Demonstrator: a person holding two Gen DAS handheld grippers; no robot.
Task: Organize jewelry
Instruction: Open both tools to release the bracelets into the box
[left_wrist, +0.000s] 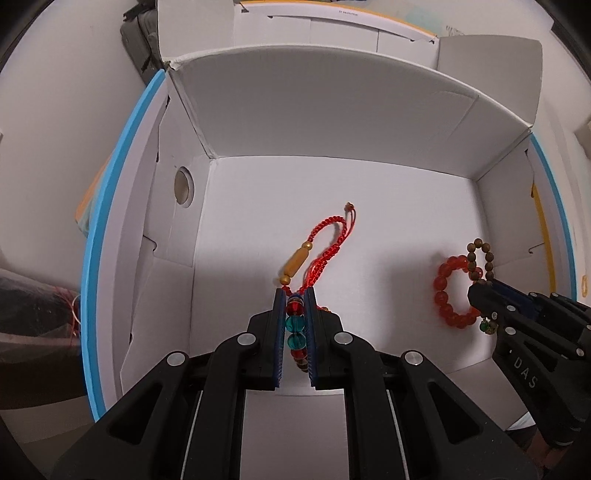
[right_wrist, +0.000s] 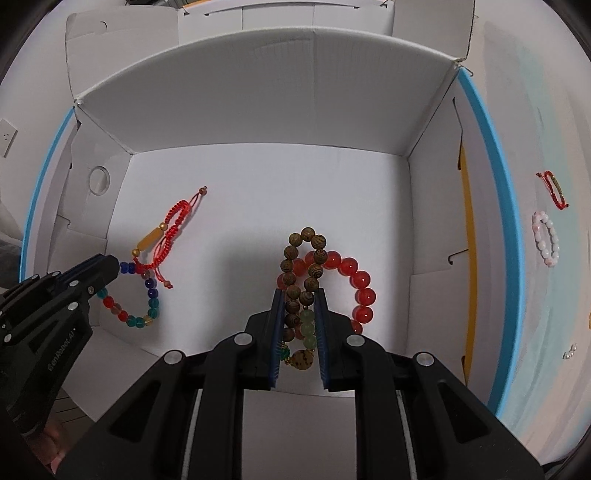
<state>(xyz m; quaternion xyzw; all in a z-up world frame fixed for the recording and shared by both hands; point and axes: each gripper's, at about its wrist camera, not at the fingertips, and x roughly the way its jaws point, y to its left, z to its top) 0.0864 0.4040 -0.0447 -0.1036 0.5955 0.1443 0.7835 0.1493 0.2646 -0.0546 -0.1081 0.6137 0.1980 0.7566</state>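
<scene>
I am looking down into an open white cardboard box (left_wrist: 332, 122) through both wrist cameras. My left tool (left_wrist: 295, 295) is pinched narrow on a multicoloured glass-bead bracelet (right_wrist: 149, 295), with red and teal beads clamped between its blue pads; the rest of that bracelet's loop rests on the box floor at the left side. Just beyond it lies a red braided cord bracelet (left_wrist: 332, 236) with a long amber tube bead, its cord crossing over the glass beads. My right tool (right_wrist: 300, 295) is also pinched narrow, gripping a brown wooden-bead bracelet (right_wrist: 306, 254) that carries pale green beads and a large mottled bead between the pads. The wooden loop lies over a bracelet of large red beads (right_wrist: 360, 291) on the box floor at the right side. Outside the box, on the pastel counter (right_wrist: 535, 295) to the right, sit a second red cord bracelet (right_wrist: 553, 189) and a pink-and-white bead bracelet (right_wrist: 545, 239), near each other and well apart from the box contents.
</scene>
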